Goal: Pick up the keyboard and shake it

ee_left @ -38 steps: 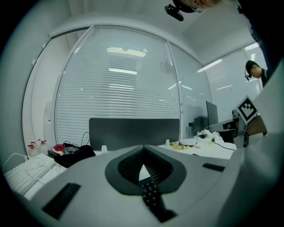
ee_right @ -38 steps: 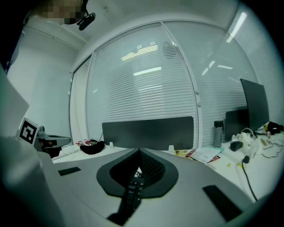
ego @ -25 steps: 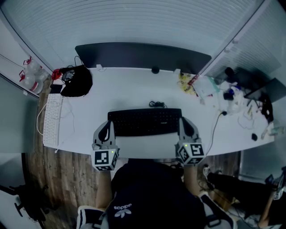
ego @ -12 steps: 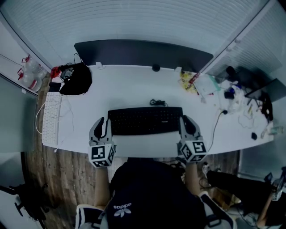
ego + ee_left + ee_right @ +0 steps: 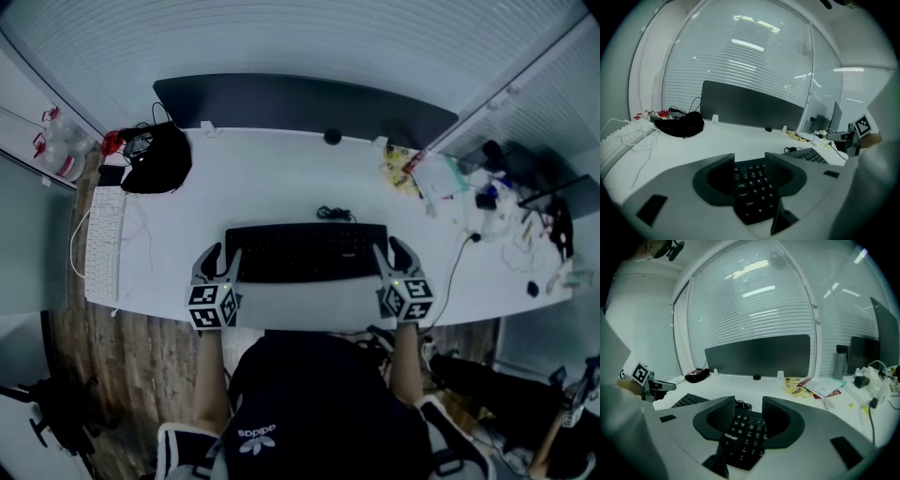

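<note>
Black flat plastic keyboard (image 5: 305, 252) lies near the front edge of the white desk (image 5: 272, 178). Left grey gripper (image 5: 217, 259) and right grey gripper (image 5: 392, 253) have just been opening; both are released, with a keyboard end between each one's jaws.

Left gripper (image 5: 223, 257) and right gripper (image 5: 392, 253) low, jaws just opened, keyboard (image 5: 305, 251) ends between.

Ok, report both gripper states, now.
Left gripper: open, jaws just opening, keyboard end between them.
Right gripper: open, likewise just opening, keyboard's other end between.
</note>
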`<control>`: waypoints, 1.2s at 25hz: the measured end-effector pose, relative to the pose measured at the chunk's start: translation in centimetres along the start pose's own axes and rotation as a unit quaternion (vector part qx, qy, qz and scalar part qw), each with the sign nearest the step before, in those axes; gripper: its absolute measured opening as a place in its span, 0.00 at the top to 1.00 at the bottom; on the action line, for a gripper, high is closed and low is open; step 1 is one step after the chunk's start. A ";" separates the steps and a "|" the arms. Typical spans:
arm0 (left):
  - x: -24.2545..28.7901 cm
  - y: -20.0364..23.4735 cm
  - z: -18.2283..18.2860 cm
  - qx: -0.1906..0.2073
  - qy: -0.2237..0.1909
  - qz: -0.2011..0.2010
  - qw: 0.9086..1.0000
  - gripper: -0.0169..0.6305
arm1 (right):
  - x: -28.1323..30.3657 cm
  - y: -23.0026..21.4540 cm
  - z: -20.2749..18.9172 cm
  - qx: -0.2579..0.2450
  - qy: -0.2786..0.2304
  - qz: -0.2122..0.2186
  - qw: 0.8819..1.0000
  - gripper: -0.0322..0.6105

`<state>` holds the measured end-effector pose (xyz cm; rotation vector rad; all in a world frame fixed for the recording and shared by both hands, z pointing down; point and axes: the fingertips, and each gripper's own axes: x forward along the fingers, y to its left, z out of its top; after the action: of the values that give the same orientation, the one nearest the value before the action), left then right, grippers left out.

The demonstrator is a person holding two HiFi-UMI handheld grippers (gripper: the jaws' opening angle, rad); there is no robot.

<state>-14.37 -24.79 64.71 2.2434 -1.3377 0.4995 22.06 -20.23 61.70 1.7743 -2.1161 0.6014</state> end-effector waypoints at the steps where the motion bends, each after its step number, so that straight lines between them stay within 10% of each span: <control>1: 0.5 0.3 -0.5 -0.007 0.010 -0.001 1.000 0.69 | 0.5 -0.3 -0.4 0.003 0.008 0.001 1.000 0.69; 30: 5.7 2.8 -6.4 -0.086 0.142 -0.013 0.986 0.67 | 6.7 -6.9 -8.3 0.138 0.136 0.000 0.981 0.57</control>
<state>-14.72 -26.38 73.56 1.9620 -1.1569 0.6414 27.40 -22.73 73.00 1.7091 -1.9196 1.1147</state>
